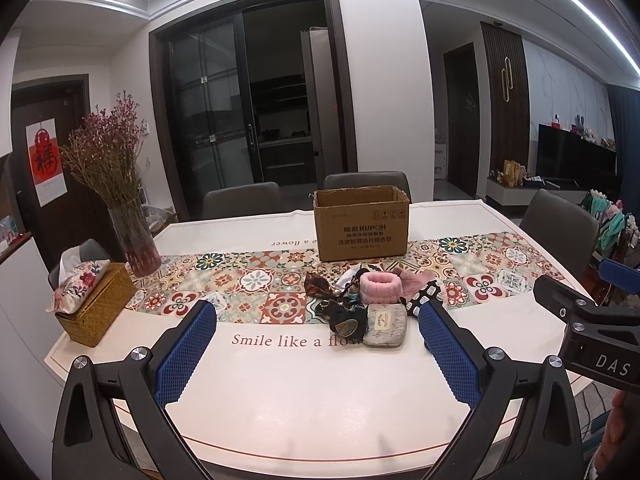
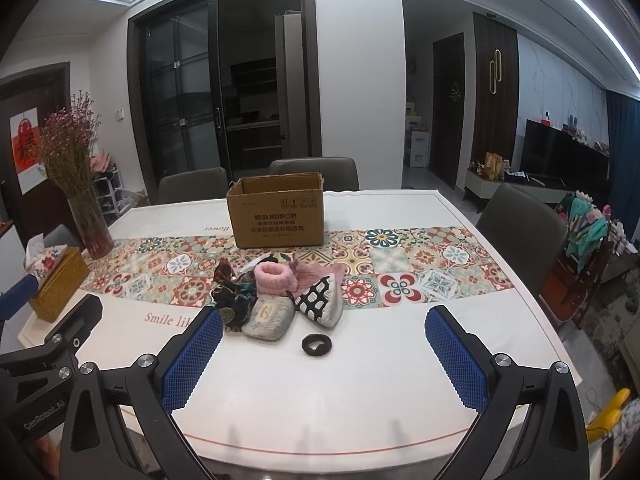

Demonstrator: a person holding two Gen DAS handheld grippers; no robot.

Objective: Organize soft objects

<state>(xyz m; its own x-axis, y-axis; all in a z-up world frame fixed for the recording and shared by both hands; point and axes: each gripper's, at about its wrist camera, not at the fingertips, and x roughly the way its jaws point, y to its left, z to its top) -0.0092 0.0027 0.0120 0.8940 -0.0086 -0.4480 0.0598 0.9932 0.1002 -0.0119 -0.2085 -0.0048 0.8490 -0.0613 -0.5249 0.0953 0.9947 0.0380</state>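
Observation:
A pile of soft things lies mid-table before an open cardboard box [image 1: 362, 222] [image 2: 278, 210]: a pink fluffy band [image 1: 380, 286] [image 2: 274, 276], a grey pouch [image 1: 386, 324] [image 2: 269, 316], a black-and-white patterned pouch [image 2: 320, 300], dark scarves [image 1: 338, 314] [image 2: 232, 300], and a dark hair ring [image 2: 315, 345] apart in front. My left gripper [image 1: 316, 316] is open and empty, near the table's front edge. My right gripper [image 2: 324, 322] is open and empty, short of the pile.
A glass vase of dried flowers [image 1: 134, 236] and a wicker tissue box [image 1: 94, 302] stand at the table's left. Chairs [image 1: 560, 216] ring the table's far and right sides. A patterned runner [image 2: 420, 276] crosses the white tablecloth.

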